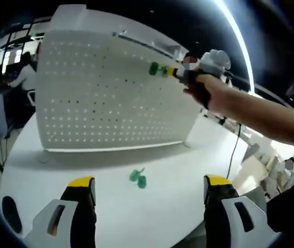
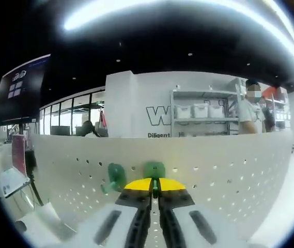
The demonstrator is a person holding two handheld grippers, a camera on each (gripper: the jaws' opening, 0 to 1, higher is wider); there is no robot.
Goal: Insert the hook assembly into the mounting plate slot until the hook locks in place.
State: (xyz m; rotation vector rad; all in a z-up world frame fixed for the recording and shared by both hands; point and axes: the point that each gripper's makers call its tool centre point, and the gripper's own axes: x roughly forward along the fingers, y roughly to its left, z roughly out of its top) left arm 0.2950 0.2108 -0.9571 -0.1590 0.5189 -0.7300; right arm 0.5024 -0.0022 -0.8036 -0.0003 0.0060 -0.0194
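Note:
A white pegboard mounting plate (image 1: 110, 98) stands upright on the white table (image 1: 43, 170). At its upper right a person's hand holds my right gripper (image 1: 172, 72) against the board, shut on a green hook (image 1: 157, 68). In the right gripper view the jaws (image 2: 154, 185) are closed on that green hook (image 2: 154, 169), which is pressed to the plate (image 2: 224, 170). A second green hook (image 2: 114, 179) sits on the board just to its left. Another green hook (image 1: 138, 177) lies on the table in front of the board. My left gripper (image 1: 149, 182) hangs open just short of it, holding nothing.
The person's forearm (image 1: 260, 111) reaches in from the right, above the table. A cable (image 1: 234, 150) runs down past the table's right edge. Behind the board are shelves with bins (image 2: 201, 111) and a standing person (image 2: 250, 111). A dark screen (image 2: 20, 90) stands at the left.

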